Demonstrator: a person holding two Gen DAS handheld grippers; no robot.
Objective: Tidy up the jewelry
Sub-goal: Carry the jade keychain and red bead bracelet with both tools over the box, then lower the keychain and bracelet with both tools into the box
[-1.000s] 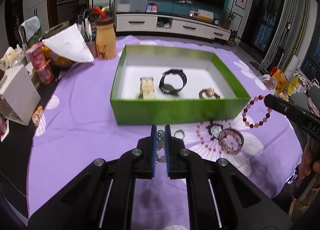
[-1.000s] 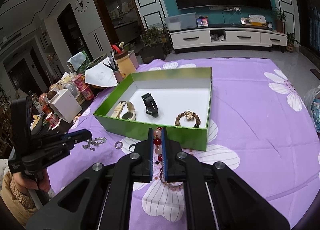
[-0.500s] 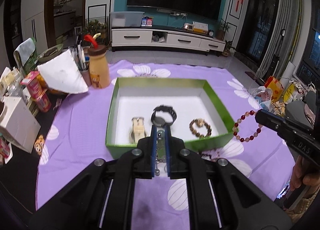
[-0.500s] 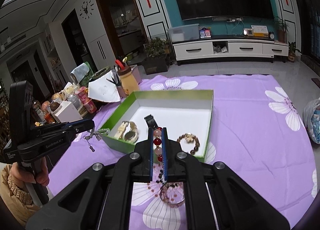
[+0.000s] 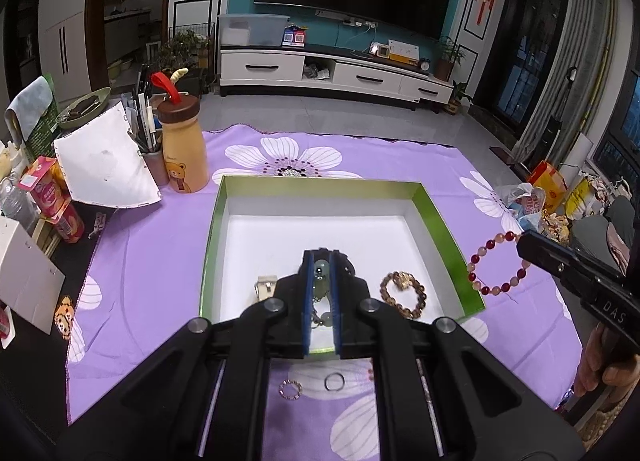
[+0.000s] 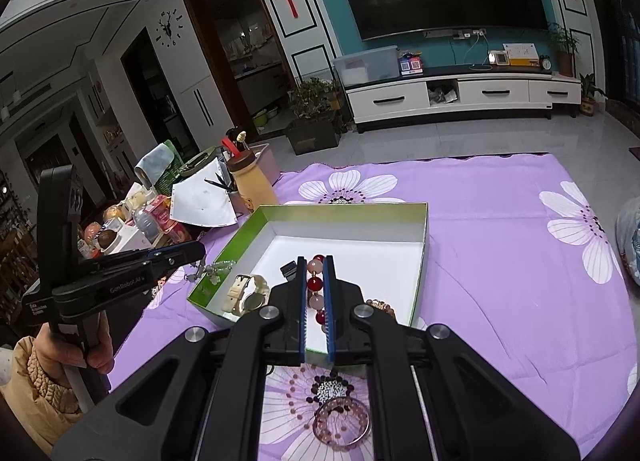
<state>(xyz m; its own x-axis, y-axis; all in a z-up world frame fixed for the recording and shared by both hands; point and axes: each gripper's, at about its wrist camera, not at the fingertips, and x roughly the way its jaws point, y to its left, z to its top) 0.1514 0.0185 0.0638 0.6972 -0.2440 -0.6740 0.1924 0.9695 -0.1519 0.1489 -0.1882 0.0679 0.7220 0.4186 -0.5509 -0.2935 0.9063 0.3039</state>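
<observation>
Glossy bead bracelet (image 5: pixel 499 265); matt cardboard box (image 5: pixel 439 221); purple cloth (image 5: pixel 152 269)

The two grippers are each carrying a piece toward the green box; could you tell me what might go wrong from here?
1. The red bead bracelet hangs outside the green box wall from the right gripper; released now, it would probably land on the purple cloth.
2. The pale bead chain in the left gripper hangs over the black watch; dropped there, they could tangle.
3. Both grippers converge on the box and may bump.
</observation>
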